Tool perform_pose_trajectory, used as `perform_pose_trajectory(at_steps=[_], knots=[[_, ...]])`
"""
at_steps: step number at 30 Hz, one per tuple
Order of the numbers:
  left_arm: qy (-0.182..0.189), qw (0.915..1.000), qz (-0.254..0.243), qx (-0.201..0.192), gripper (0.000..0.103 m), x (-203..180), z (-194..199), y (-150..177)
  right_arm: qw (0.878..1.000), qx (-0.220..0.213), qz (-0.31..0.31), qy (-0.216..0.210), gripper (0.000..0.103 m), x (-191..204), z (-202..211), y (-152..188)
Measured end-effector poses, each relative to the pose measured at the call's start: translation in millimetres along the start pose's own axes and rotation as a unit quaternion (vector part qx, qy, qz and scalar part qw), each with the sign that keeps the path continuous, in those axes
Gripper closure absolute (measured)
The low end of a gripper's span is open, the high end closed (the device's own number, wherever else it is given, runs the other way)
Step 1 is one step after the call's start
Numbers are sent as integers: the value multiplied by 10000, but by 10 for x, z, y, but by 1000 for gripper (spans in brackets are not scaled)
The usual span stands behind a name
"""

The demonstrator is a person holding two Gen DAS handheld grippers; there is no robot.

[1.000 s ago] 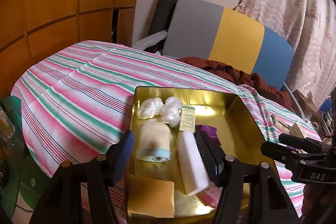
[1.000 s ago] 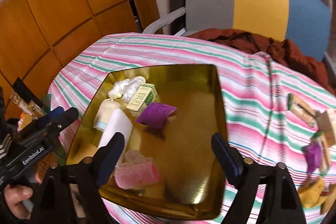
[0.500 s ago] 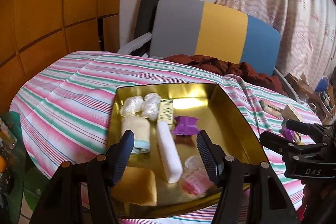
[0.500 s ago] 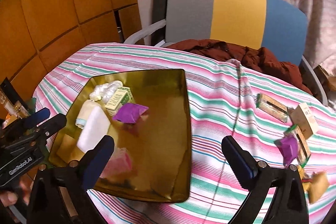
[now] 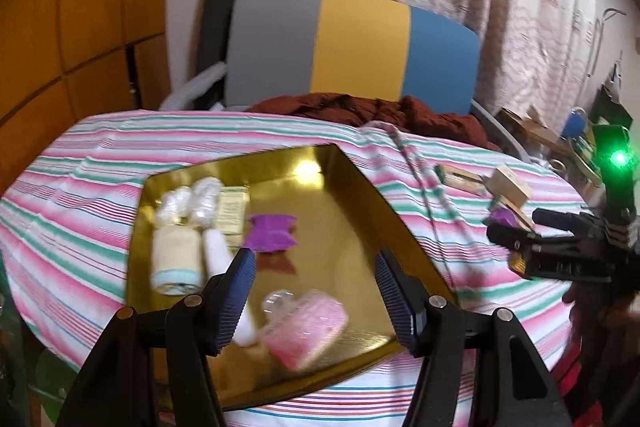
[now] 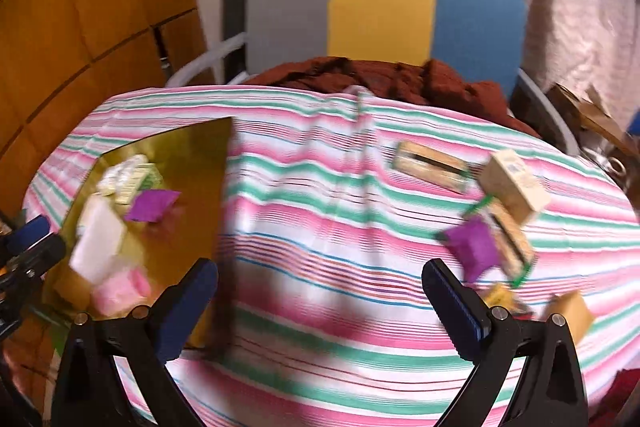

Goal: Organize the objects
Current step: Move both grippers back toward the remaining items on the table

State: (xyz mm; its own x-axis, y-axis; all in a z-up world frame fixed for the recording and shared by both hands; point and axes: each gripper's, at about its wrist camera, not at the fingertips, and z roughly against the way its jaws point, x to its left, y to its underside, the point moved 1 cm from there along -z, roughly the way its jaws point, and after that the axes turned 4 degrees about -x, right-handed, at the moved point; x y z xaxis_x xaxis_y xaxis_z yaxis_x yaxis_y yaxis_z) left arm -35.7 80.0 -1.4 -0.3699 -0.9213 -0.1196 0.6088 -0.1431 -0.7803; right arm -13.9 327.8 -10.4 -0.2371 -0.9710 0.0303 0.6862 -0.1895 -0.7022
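Observation:
A gold tray [image 5: 352, 187] [image 6: 200, 155] lies on the striped tablecloth and holds a purple packet [image 5: 271, 231] [image 6: 151, 206], a rolled cream towel [image 5: 175, 261], a white bar [image 5: 224, 267], a pink case [image 5: 306, 327] [image 6: 120, 289] and clear wrapped items [image 5: 188, 203]. My left gripper [image 5: 314, 301] hovers open over the tray's near edge, empty. My right gripper [image 6: 320, 311] is open above bare cloth, right of the tray. Loose on the cloth to its right lie a second purple packet [image 6: 472, 247], small cardboard boxes [image 6: 514, 185] and a flat green-edged packet [image 6: 432, 167].
A grey, yellow and blue chair back [image 5: 352, 47] stands behind the table with a brown cloth [image 5: 380, 111] on its seat. Wooden panelling [image 5: 80, 27] fills the left. A patterned curtain [image 5: 500, 7] hangs at the right. Clutter and a green light [image 5: 618, 158] sit far right.
Both grippers have swung to the right. The left one now looks at the tray's right half; the right one has left the tray and is over the cloth near the loose boxes.

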Motion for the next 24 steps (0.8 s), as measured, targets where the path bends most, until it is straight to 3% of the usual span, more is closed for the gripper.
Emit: perform_pose_trajectory(at_steps=[7,13,15,19,24], knots=[[319,9990,-288,123,40,-288,-58,-8,9948,-132,-742,688,0,-1058,122,-127],[596,9961,-632,162,40,-639,-129,-103,9776,-183,-1620,1328,0,-2090,55,-129],[698,9947,-722,204,40,-774,-181,-159,9709,-174,-1957,1370,0,-2328,-3,-37],[878,9903,-1040,285,40,-1125,-337,-251,9429,1,-3197,936,0,-2733,-94,223],[1240,9826,-1232,636,40,-1630,-706,-329,9418,-168,-3272,754,0,-2750,-40,209]])
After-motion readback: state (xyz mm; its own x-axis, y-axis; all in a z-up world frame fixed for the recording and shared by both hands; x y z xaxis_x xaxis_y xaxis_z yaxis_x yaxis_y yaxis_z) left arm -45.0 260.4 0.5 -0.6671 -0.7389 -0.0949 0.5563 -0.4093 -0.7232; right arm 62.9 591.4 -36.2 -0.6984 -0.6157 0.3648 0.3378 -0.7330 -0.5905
